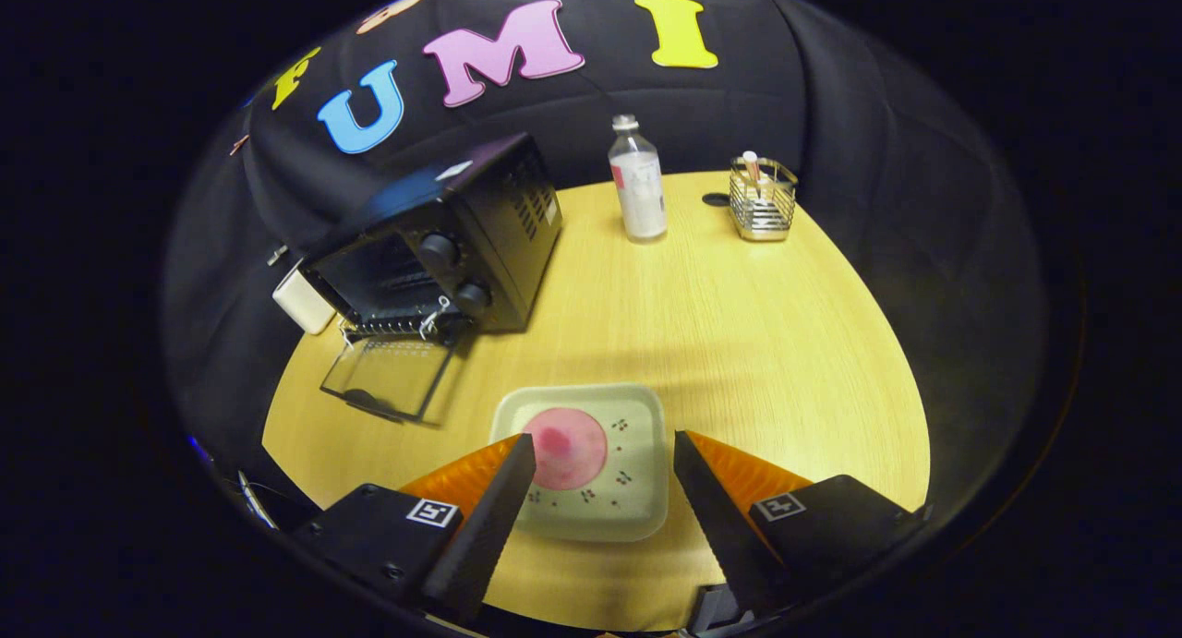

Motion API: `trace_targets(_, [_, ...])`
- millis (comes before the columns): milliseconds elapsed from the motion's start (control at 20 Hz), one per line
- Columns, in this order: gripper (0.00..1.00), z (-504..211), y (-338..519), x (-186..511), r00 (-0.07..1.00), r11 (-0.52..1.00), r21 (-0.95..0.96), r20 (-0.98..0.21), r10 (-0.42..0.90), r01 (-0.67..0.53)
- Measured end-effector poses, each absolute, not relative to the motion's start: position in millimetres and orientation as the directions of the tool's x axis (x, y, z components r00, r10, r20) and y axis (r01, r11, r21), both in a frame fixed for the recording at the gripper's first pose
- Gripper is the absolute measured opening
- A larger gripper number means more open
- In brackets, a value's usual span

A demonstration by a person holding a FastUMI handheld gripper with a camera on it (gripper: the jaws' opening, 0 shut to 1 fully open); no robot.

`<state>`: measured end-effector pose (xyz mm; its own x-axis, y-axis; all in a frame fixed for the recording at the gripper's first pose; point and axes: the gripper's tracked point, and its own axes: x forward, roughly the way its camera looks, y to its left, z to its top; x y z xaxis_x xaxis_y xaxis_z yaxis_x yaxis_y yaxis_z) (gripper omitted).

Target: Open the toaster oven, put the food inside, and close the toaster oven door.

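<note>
A black toaster oven (443,241) stands at the table's far left corner with its glass door (390,375) folded down flat in front of it. A pale square plate (637,416) with small cherry prints lies just ahead of my fingers, and a round pink piece of food (565,447) rests on its left half. My gripper (605,451) hovers above the plate, open, with the food close to the left finger (494,509) and nothing held between the fingers.
A clear plastic bottle (637,181) stands upright at the back of the round wooden table (739,324). A wire basket (763,198) with an item in it sits to the bottle's right. A white box (303,301) lies beside the oven's left side.
</note>
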<state>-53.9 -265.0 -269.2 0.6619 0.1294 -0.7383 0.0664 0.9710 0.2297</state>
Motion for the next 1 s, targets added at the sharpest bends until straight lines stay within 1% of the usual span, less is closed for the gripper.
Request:
trace_targets(200, [1.00,-301,-264,-63,0.602,0.962,0.263,-0.781,0.168,0.072])
trace_targets(450, [0.97,-325,-261,-67,0.529,0.957,0.280,-0.825,0.201,0.072])
trace_targets(500, [0.96,-329,-259,-70,0.511,0.955,0.286,-0.834,0.210,0.075])
trace_targets(550, [0.88,-329,-259,-71,0.503,0.956,0.283,-0.839,0.208,0.075])
trace_targets(600, [0.85,-331,-258,-68,0.505,0.958,0.279,-0.838,0.207,0.070])
trace_targets(650, [0.83,-331,-258,-69,0.498,0.961,0.270,-0.843,0.203,0.066])
trace_targets(700, [0.83,-333,-260,-67,0.497,0.964,0.257,-0.846,0.192,0.066])
trace_targets(750, [0.75,-333,-262,-68,0.494,0.968,0.240,-0.851,0.176,0.070])
trace_targets(800, [0.70,-335,-265,-66,0.491,0.972,0.219,-0.858,0.152,0.081])
trace_targets(850, [0.59,-337,-269,-65,0.490,0.976,0.199,-0.862,0.130,0.091])
trace_targets(900, [0.52,-338,-273,-67,0.485,0.980,0.174,-0.868,0.107,0.097])
trace_targets(1000, [0.32,-338,-276,-68,0.479,0.984,0.148,-0.874,0.084,0.098])
